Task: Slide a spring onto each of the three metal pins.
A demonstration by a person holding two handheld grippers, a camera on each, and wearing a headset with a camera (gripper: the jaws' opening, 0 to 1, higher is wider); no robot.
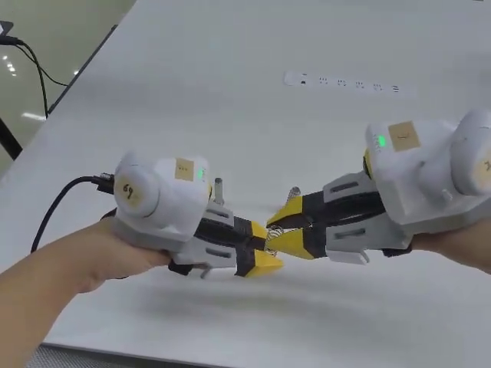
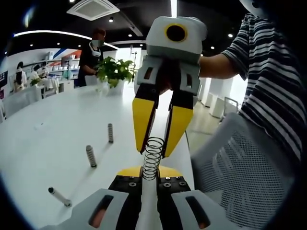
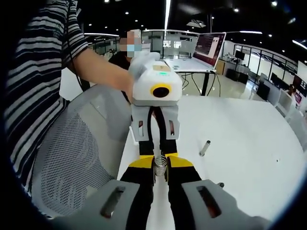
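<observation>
The left tool point(image 2: 149, 175) is clenched on the near end of a spring point(image 2: 152, 155), which stands out from between its yellow tips. The right tool point(image 3: 161, 165) meets it tip to tip and grasps the far end of the same spring, with one yellow jaw on each side of the top coils. The spring therefore bridges the two tools, held clear above the surface point(image 1: 230, 92). In the head view, the left hand point(image 1: 84, 257) grips the left tool's white body and the right hand point(image 1: 460, 245) grips the right tool's. The tools point at each other near the surface's near edge.

Just beyond the joined tips, two pins point(image 2: 90, 156) stand upright on the surface, a little apart from each other. They look ribbed along their length, but whether that is coil is too small to tell. A third pin point(image 2: 59, 196), smooth and pale with a dark tip, sits nearer the left tool, apart from the other two.

Farther back on the surface lies a white power strip point(image 1: 341, 82). A black cable point(image 1: 57, 203) runs from the left tool's rear. Beside the surface is a mesh-backed chair point(image 2: 230, 163), with a striped sleeve point(image 2: 268, 72) above it.
</observation>
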